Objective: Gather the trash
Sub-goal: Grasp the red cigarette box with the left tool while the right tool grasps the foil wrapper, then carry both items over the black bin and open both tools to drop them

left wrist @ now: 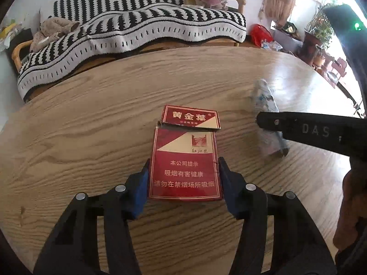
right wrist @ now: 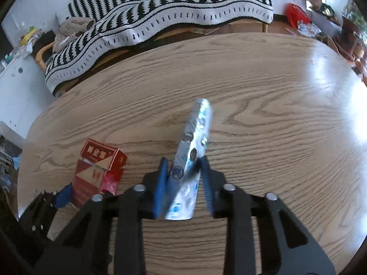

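A red cigarette pack [left wrist: 184,160] with its lid flipped open lies on the wooden table [left wrist: 91,126]. My left gripper [left wrist: 184,169] is shut on it, blue pads against both long sides. In the right wrist view the pack [right wrist: 96,171] shows at the lower left with the left gripper's blue pad beside it. My right gripper [right wrist: 183,171] is shut on a silver-blue foil wrapper [right wrist: 195,135] that sticks up from between the pads. The wrapper [left wrist: 263,100] and the right gripper's black finger [left wrist: 298,129] show at the right of the left wrist view.
A sofa with a black-and-white striped blanket [left wrist: 137,27] stands behind the table's far edge. A red bag [left wrist: 260,34] and clutter sit on the floor at the back right. A white cabinet [right wrist: 16,87] stands at the left.
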`<state>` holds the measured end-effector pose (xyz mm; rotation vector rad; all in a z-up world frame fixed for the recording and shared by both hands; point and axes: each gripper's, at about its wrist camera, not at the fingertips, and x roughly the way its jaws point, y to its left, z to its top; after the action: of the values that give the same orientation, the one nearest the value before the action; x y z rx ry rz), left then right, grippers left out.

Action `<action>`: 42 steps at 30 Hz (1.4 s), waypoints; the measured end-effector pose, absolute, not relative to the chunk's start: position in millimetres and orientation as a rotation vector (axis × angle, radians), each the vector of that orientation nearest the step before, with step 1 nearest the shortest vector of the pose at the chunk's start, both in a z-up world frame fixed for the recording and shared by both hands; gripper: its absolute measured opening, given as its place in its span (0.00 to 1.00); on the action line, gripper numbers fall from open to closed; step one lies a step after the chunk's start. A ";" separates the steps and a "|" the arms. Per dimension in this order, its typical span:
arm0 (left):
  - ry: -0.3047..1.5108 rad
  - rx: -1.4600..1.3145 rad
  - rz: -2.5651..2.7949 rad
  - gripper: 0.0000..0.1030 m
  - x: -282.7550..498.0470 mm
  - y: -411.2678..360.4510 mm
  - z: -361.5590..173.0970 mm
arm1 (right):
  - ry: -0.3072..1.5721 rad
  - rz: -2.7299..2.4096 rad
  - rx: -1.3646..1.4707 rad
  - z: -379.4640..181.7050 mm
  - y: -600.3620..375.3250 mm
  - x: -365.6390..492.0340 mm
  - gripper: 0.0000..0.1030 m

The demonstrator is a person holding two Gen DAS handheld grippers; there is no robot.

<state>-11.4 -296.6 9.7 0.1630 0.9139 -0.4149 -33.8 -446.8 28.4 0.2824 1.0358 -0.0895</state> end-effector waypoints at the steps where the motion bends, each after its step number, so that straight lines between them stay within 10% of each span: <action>1: 0.917 0.148 -0.418 0.51 -11.1 -295.3 10.2 | 1.033 -0.087 0.276 29.2 -447.5 -35.3 0.23; 17: 0.885 0.130 -0.467 0.51 -68.7 -319.1 58.3 | 0.867 -0.171 0.273 84.7 -556.4 -181.0 0.23; 42: 0.950 0.452 -1.178 0.51 -348.5 -665.8 11.3 | 0.837 -0.674 0.540 25.2 -779.7 -553.2 0.23</action>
<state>-348.5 -665.8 11.3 0.4522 0.9505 -1.1782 -553.2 -779.7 25.2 0.5400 0.8369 -0.6736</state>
